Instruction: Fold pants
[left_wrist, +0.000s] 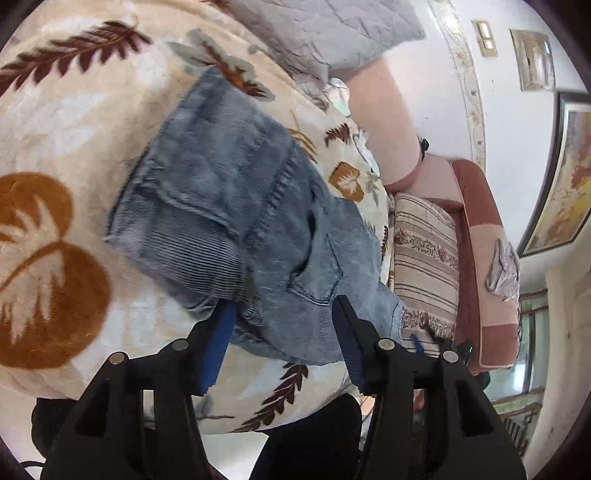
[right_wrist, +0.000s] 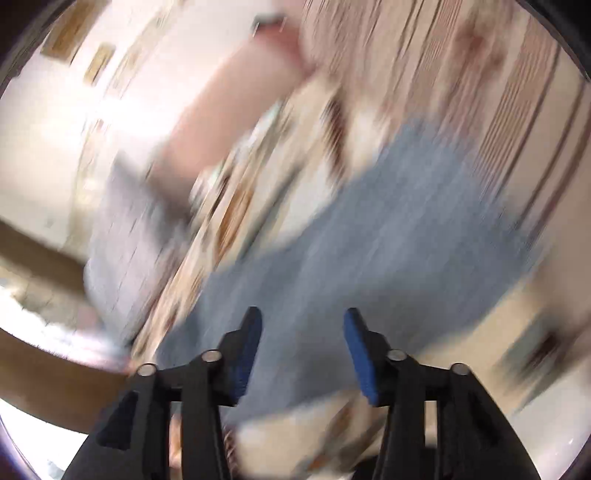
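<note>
Nearest us in the left wrist view are the black fingers and blue pads of the left gripper (left_wrist: 282, 306), spread wide and holding nothing. One pad (left_wrist: 218, 343) noses under the near ribbed edge of the pants (left_wrist: 236, 206), while the other lies over the pocket cloth.

The pants are washed denim, already doubled into a compact bundle on the leaf-print blanket (left_wrist: 55, 155). Their long axis runs away from this gripper, up and to the left — so we judge the next fold means lifting the near edge and carrying it forward along that line.

In the right wrist view the right gripper (right_wrist: 303, 321) is also wide open and empty, with blue denim directly ahead of it. The blur is too heavy to tell whether it touches the cloth, so we cannot say which gripper is nearer.

A striped cushion (left_wrist: 424, 258) lies just beside the bundle's right end, and a grey pillow (left_wrist: 332, 33) lies beyond — we see no containers.
</note>
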